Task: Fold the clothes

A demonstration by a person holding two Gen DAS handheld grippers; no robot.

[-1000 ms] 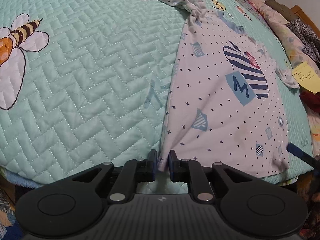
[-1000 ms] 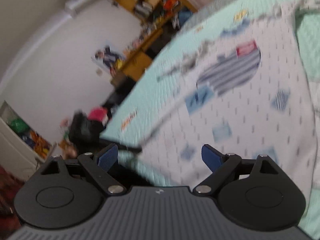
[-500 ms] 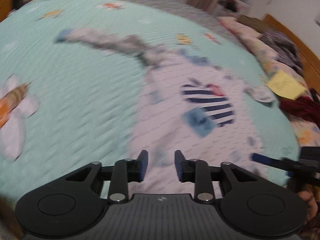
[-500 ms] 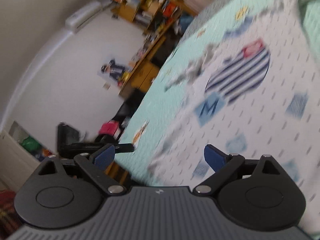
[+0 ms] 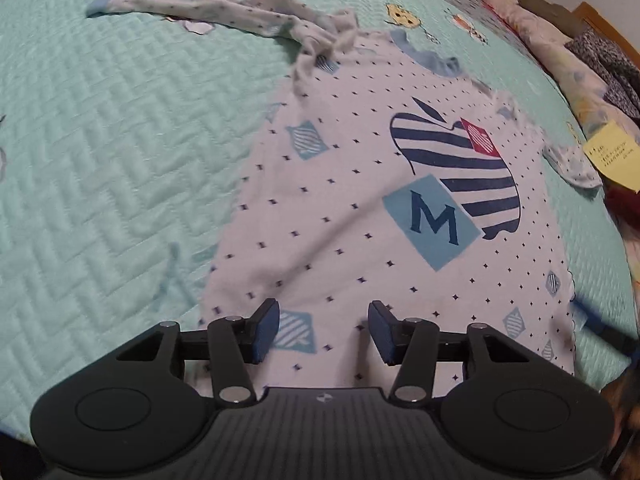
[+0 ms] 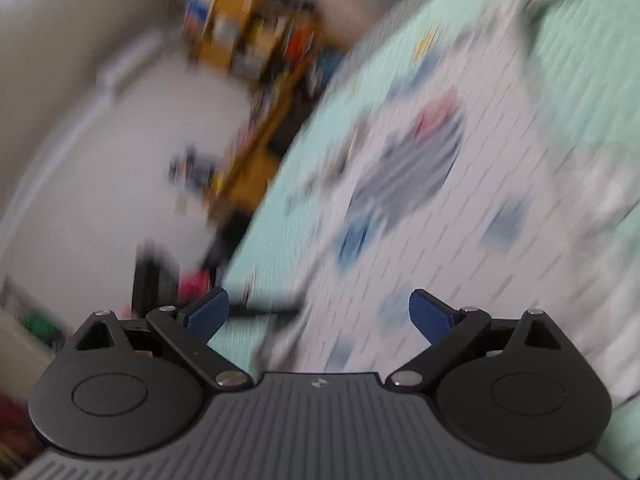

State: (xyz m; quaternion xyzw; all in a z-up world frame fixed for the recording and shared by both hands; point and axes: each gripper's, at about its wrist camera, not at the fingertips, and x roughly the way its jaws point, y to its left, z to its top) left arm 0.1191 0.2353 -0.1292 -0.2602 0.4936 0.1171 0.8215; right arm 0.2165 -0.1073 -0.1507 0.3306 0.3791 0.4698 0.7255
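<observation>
A white long-sleeved shirt [image 5: 360,208] with small dots, a striped apple print and a blue "M" patch lies flat on the mint quilted bed [image 5: 120,140]. Its left sleeve [image 5: 224,8] stretches away, bunched, toward the far left. My left gripper [image 5: 323,330] hovers over the shirt's near hem; its jaws are opening and nothing is pinched between the pads. A blue fingertip [image 5: 596,322] of the other gripper shows at the right hem corner. In the blurred right wrist view, my right gripper [image 6: 319,316] stands open and empty beside the shirt [image 6: 460,208].
A yellow note [image 5: 612,156] and a pile of pillows and clothes [image 5: 560,40] line the bed's right side. The bed's near edge runs just under the shirt's hem. A yellow shelf [image 6: 256,40] and clutter stand against the far wall.
The left gripper let go of the shirt's left hem edge, opened, and shifted right over the hem. The right wrist view swung and blurred, its jaws staying open.
</observation>
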